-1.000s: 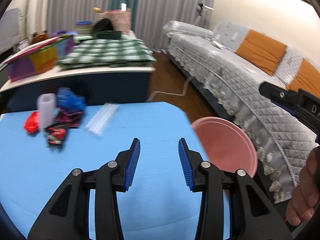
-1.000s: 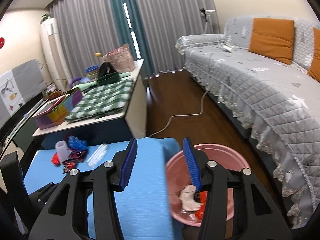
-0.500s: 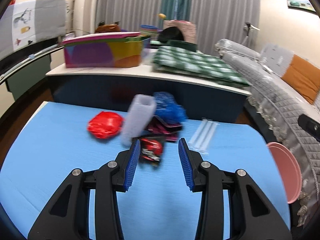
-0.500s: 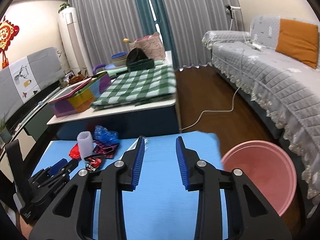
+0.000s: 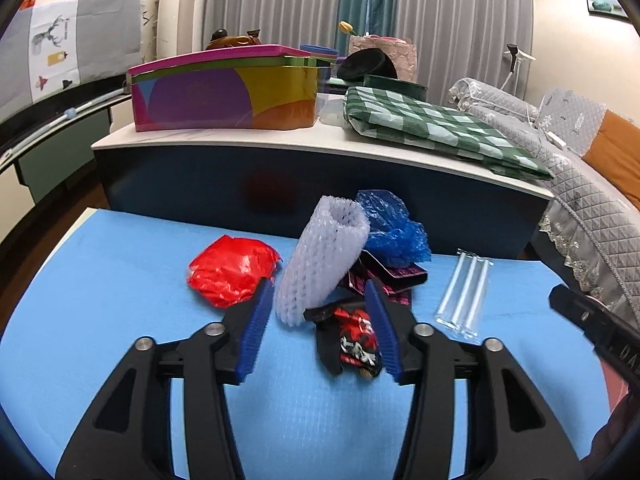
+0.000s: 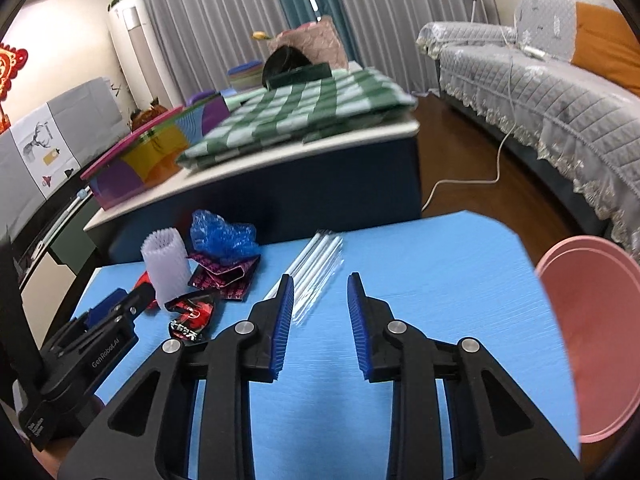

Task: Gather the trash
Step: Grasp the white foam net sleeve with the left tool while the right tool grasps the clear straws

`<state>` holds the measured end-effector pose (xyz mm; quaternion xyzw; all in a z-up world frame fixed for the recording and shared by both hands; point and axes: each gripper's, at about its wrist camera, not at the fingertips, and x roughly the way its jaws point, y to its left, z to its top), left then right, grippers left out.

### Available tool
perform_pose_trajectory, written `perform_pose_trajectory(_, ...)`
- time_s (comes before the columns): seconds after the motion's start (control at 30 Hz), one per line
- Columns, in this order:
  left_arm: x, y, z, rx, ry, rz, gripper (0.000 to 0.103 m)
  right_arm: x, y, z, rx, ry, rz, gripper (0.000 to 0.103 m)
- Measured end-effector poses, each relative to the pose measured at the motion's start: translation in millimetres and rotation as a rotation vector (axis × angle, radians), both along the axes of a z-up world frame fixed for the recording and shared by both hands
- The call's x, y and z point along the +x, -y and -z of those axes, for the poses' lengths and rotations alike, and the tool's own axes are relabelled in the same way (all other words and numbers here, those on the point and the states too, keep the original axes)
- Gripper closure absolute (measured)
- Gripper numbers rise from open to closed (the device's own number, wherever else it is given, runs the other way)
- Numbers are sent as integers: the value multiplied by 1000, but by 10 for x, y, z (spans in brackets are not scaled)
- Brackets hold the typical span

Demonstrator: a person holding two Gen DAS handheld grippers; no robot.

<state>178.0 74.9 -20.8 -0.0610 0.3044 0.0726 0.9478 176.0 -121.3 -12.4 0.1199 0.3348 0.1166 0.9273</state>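
A trash pile lies on the blue table (image 5: 100,300): crumpled red plastic (image 5: 232,272), a white foam net sleeve (image 5: 324,256), a blue plastic bag (image 5: 392,228), a maroon wrapper (image 5: 400,278), a red-black snack wrapper (image 5: 356,340) and a clear straw packet (image 5: 464,296). My left gripper (image 5: 318,320) is low over the pile, jaws opening; the sleeve's lower end and the snack wrapper lie between its pads, unpressed. My right gripper (image 6: 320,312) hovers over bare table, jaws closing on nothing. The straw packet (image 6: 316,264) lies just beyond its left fingertip.
A pink bin (image 6: 592,336) stands off the table's right edge. Behind the table is a low cabinet (image 5: 280,184) with a colourful box (image 5: 224,96) and a green checked cloth (image 5: 432,128). A grey sofa (image 6: 560,112) runs along the right.
Both views swung from the sofa and pink bin to the trash pile. The left gripper closed in on the pile and widened its jaws. The right gripper dropped toward the table, jaws narrower.
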Motion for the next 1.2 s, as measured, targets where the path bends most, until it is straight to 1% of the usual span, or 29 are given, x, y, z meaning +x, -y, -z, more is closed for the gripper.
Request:
perform_pose_trajectory(0.1, 107, -12, 39, 7, -14, -7, 51, 105, -73, 93, -1, -18, -2, 72)
perform_pose_trajectory(0.27, 248, -53, 113, -5, -28, -15, 51, 283, -179, 254, 4, -64, -9, 70)
perform_pose_trajectory(0.33, 299, -60, 139, -8, -34, -18, 51, 343, -242, 292, 8, -77, -18, 70)
perform_pose_trajectory(0.43, 355, -58, 180, -1, -44, -17, 51, 414, -347, 343, -8, -85, -35, 66)
perform_pose_trajectory(0.53, 393, -94, 194, -16, -53, -28, 51, 488, -384, 397, -14, -107, -30, 66)
perform_pose_trajectory(0.57, 391, -106, 190, -20, -49, -32, 52, 514, -395, 399, -16, -113, -27, 66)
perform_pose_trajectory(0.6, 396, -102, 190, -20, -50, -33, 56, 531, -413, 396, -25, -114, -25, 66)
perform_pose_trajectory(0.63, 401, -97, 195, -22, -52, -30, 60, 545, -442, 403, -40, -122, -24, 67)
perform_pose_trajectory(0.67, 403, -94, 199, -24, -55, -27, 67, 557, -448, 412, -42, -128, -24, 71)
perform_pose_trajectory(0.7, 407, -97, 199, -26, -56, -24, 71, 563, -447, 421, -40, -131, -22, 73)
perform_pose_trajectory(0.77, 415, -106, 202, -23, -59, -22, 75, 564, -436, 415, -43, -131, -7, 82)
perform_pose_trajectory(0.8, 414, -101, 202, -21, -62, -22, 79, 562, -433, 416, -42, -131, -5, 85)
perform_pose_trajectory(0.83, 410, -98, 200, -18, -66, -22, 81, 558, -429, 415, -40, -130, -4, 94)
perform_pose_trajectory(0.87, 401, -98, 194, -17, -68, -24, 85, 556, -425, 419, -39, -130, -2, 99)
perform_pose_trajectory(0.97, 366, -111, 138, -19, -61, -28, 89, 539, -418, 419, -48, -128, -1, 103)
perform_pose_trajectory(1.2, 219, -130, -64, -16, -36, -38, 89, 423, -312, 313, -35, -100, 14, 103)
